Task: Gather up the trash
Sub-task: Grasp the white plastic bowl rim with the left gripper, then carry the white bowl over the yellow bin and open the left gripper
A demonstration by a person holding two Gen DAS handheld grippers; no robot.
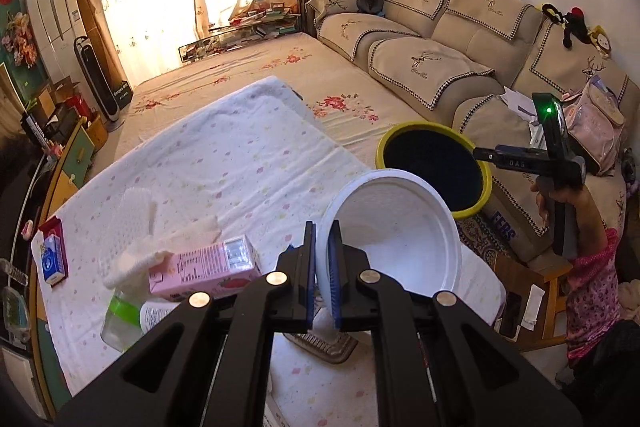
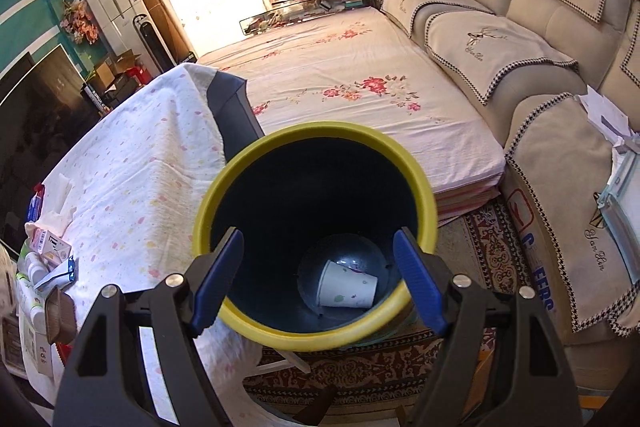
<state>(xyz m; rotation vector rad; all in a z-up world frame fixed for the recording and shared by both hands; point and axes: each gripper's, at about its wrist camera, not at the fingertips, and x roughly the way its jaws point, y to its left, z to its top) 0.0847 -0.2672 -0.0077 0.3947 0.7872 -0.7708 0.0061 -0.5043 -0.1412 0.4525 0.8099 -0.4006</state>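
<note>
Room: living room with a sofa (image 1: pixel 460 27), a flowered mattress (image 2: pixel 360 79) on the floor, and a bench (image 1: pixel 224 155) under a white dotted cloth.
Bin: yellow-rimmed, dark inside (image 2: pixel 316 227), standing just off the bench edge, between bench and sofa.
Done: one paper cup (image 2: pixel 347 285) already lies on its side at the bottom of the bin.
In hand: left hand-held gripper (image 1: pixel 323 247) is clamped on the rim of a white bowl (image 1: pixel 396 227), held tilted near the bin and not yet dropped in.
Right hand-held gripper (image 2: pixel 318 283): jaws spread wide, holding nothing, hovering over the bin mouth.
Left to do: pink carton (image 1: pixel 204 267), crumpled tissue (image 1: pixel 160 239), green-capped bottle (image 1: pixel 124 319) and a small red and blue pack (image 1: pixel 52 255) all lie on the bench.
Progress: early, in my judgement; most of the trash is uncollected.
Writing: "DAS" on the right gripper's bar, seen from the left wrist; script under the deer on the sofa covers, not surely legible; carton print too small to read.
</note>
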